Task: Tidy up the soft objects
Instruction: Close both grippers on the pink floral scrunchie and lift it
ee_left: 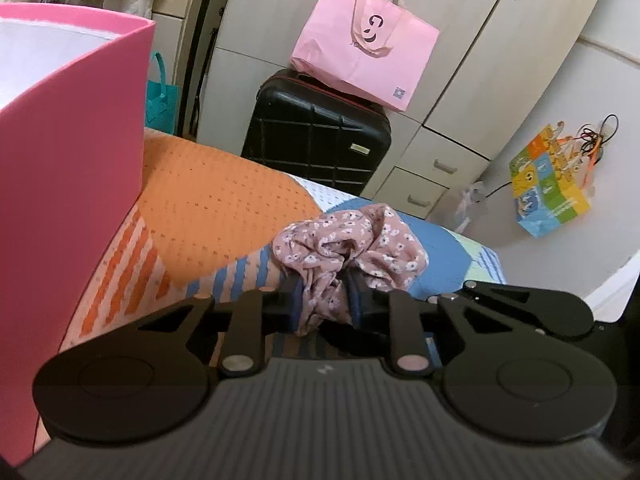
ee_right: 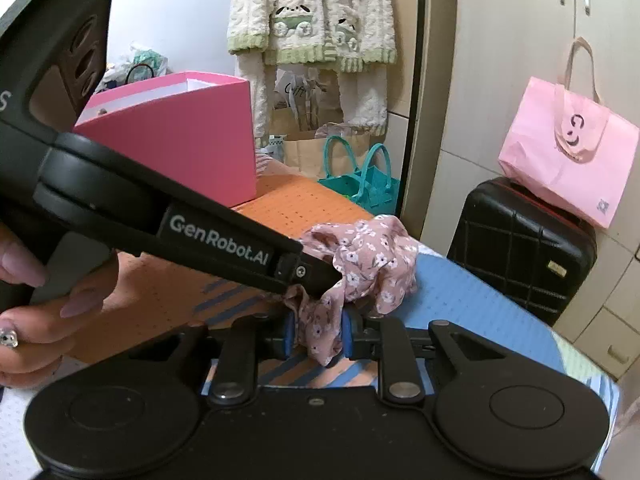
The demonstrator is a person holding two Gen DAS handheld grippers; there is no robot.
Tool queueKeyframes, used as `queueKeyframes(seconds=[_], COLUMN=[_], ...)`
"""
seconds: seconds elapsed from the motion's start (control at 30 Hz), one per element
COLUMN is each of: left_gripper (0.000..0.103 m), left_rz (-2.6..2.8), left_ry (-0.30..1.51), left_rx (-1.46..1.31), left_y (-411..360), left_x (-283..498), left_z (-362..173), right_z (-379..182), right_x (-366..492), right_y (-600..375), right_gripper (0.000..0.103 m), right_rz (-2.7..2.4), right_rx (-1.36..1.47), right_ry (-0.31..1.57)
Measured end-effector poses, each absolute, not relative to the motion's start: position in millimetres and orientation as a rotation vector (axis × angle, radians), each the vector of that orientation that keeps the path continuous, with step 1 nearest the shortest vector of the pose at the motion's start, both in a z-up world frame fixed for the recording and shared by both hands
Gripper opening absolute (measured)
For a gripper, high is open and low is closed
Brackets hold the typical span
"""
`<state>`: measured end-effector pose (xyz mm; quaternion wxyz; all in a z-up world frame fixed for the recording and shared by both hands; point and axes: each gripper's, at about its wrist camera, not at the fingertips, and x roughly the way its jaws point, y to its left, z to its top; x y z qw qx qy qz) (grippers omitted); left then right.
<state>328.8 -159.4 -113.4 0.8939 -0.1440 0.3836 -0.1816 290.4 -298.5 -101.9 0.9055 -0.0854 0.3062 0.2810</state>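
A pink floral scrunchie (ee_left: pixel 352 248) is held above the patterned bed cover (ee_left: pixel 208 208). My left gripper (ee_left: pixel 322 304) is shut on its lower part. My right gripper (ee_right: pixel 316 330) is shut on another part of the same scrunchie (ee_right: pixel 360 256). In the right wrist view the left gripper (ee_right: pixel 316 276) reaches in from the left, its tip against the scrunchie. A pink open box (ee_left: pixel 68 128) stands close on the left; it also shows in the right wrist view (ee_right: pixel 180 136), behind the left gripper.
A black suitcase (ee_left: pixel 316 140) with a pink tote bag (ee_left: pixel 360 48) on it stands past the bed edge by the wardrobe. A teal bag (ee_right: pixel 360 180) and a paper bag (ee_right: pixel 308 152) sit on the floor. A colourful bag (ee_left: pixel 548 180) hangs on the right.
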Motion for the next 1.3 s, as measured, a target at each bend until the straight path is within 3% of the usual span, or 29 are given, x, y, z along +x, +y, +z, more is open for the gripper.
queueKeyframes(seconds=[1.3], left_gripper=[0.019], left_rz=[-0.575], left_ry=[0.734], left_rx=[-0.068], left_y=[-76], left_x=[120], left_z=[-66], right_z=[-53], right_x=[88], right_y=[-215], right_gripper=[0.027], right_rz=[0.485], right_rx=[-0.012], right_ry=[0.687])
